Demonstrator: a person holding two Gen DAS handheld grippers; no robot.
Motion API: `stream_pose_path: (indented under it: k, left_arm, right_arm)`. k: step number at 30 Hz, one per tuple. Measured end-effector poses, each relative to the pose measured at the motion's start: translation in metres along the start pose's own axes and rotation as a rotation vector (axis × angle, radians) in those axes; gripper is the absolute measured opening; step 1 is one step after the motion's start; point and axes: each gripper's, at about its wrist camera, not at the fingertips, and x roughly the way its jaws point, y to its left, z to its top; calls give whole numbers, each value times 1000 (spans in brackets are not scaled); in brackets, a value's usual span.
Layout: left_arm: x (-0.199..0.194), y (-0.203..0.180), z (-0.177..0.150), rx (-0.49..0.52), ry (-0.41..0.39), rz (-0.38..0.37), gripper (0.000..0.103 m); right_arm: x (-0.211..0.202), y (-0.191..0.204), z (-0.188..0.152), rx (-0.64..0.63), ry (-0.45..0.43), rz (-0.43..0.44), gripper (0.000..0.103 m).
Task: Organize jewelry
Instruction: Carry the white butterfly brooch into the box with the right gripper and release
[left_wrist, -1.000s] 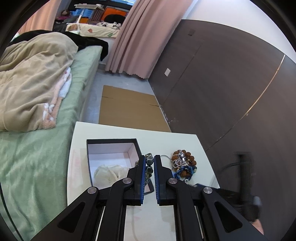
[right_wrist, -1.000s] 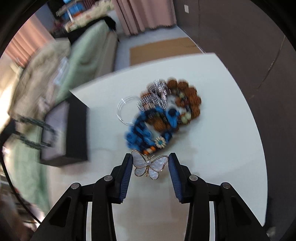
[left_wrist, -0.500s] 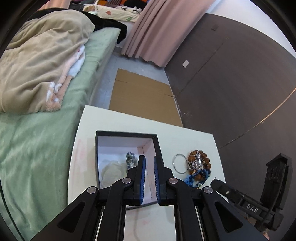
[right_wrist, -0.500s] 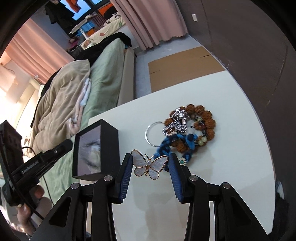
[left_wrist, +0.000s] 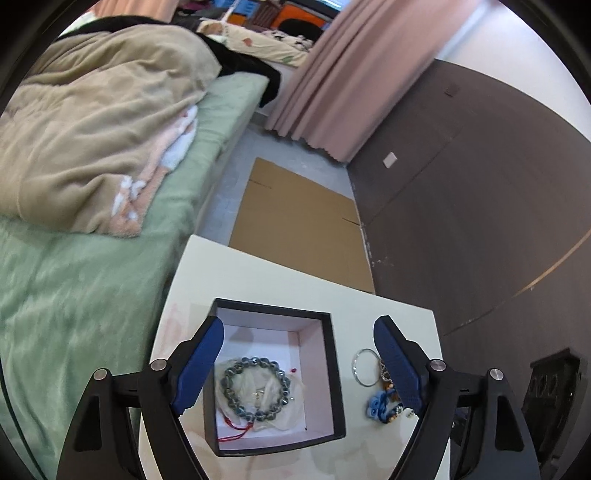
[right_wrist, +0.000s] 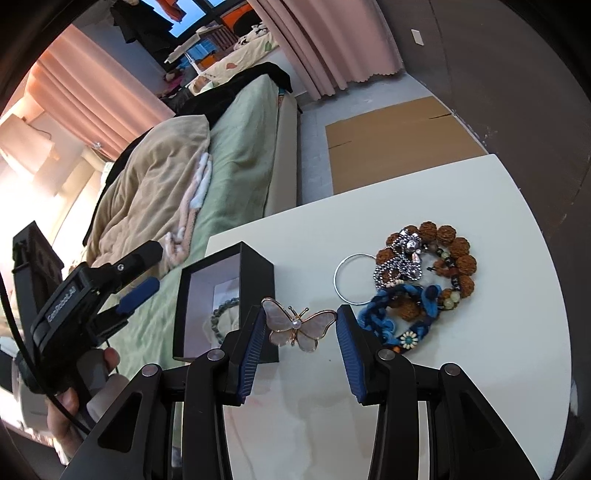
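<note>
My left gripper (left_wrist: 299, 332) hovers over the open black box (left_wrist: 334, 373), its jaws opening wide with nothing between the pads. A dark bead bracelet (left_wrist: 255, 387) lies loose inside the box on a cream cloth. My right gripper (right_wrist: 300, 317) is shut on a pearl butterfly brooch (right_wrist: 299, 326), held above the white table (right_wrist: 461, 387) just right of the box (right_wrist: 258, 269). In the right wrist view the left gripper (right_wrist: 136, 291) shows at the left, held by a hand. A pile of bead bracelets (right_wrist: 436, 258), a blue braid (right_wrist: 384, 317) and a silver ring (right_wrist: 354, 278) lie to the right.
A bed with a green sheet (left_wrist: 74, 314) and a beige blanket (left_wrist: 92, 122) runs along the table's left edge. Flat cardboard (left_wrist: 299, 221) lies on the floor beyond the table. A dark panelled wall (left_wrist: 480, 203) stands on the right.
The left gripper moved over the box, opened, and the bead bracelet it carried now lies inside. The right gripper carried the butterfly brooch from beside the pile toward the box.
</note>
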Motion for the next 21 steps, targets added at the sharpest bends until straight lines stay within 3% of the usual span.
stream_pose_path:
  k: [14, 21]
  left_arm:
    - [-11, 11, -1, -38, -11, 3, 84]
    - [-17, 16, -2, -50, -15, 10, 84]
  right_arm:
    - [-3, 28, -7, -61, -47, 80, 40]
    - [9, 6, -7, 5, 27, 9, 44]
